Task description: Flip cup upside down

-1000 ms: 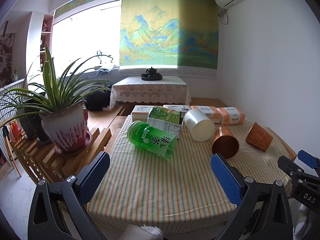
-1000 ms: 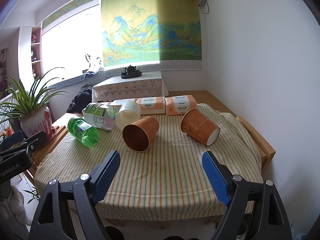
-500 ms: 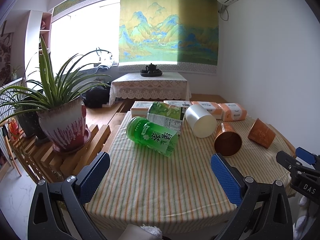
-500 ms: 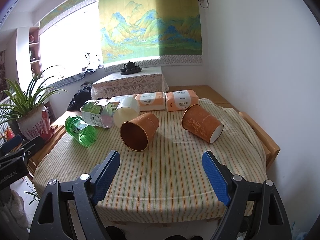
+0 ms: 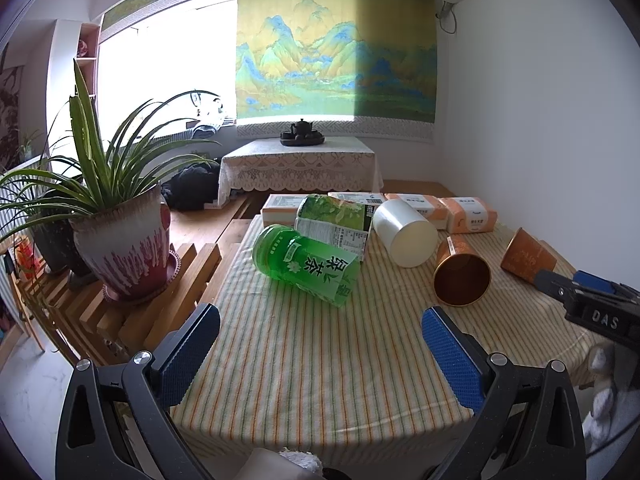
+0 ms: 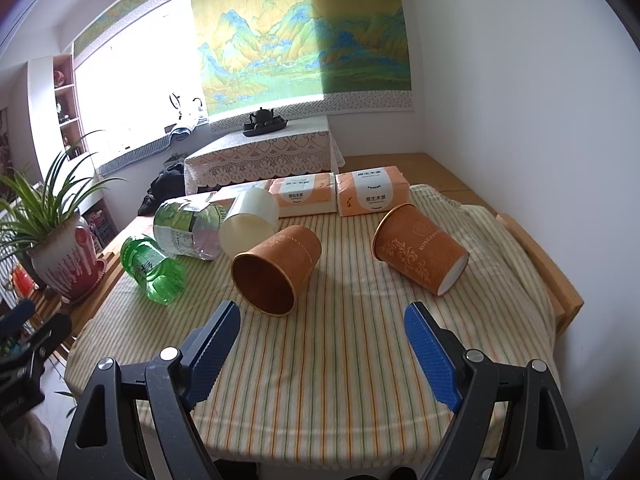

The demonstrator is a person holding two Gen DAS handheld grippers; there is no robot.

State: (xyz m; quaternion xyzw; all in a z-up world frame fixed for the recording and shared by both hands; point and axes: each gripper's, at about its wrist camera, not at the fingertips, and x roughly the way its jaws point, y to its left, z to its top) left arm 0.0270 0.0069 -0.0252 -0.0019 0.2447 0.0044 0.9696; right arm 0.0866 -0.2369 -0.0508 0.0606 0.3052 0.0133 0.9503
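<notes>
Two orange paper cups lie on their sides on the striped tablecloth. One cup (image 6: 276, 270) (image 5: 460, 274) has its mouth towards me. The other cup (image 6: 420, 254) (image 5: 526, 256) lies further right with its mouth pointing right. A white cup (image 6: 250, 226) (image 5: 404, 232) lies on its side behind them. My right gripper (image 6: 320, 320) is open and empty, just in front of the nearer orange cup. My left gripper (image 5: 320, 324) is open and empty over the table's near left part.
A green tea bottle (image 5: 306, 264) and a crumpled clear bottle (image 5: 332, 220) lie at the left. Tissue packs (image 6: 374, 192) line the table's far edge. A potted plant (image 5: 120, 240) stands on a wooden rack to the left. A white wall is at the right.
Both grippers have moved forward over the table, so the cups and bottles look larger. The right gripper has drawn close to the nearer orange cup. Nothing on the table has moved.
</notes>
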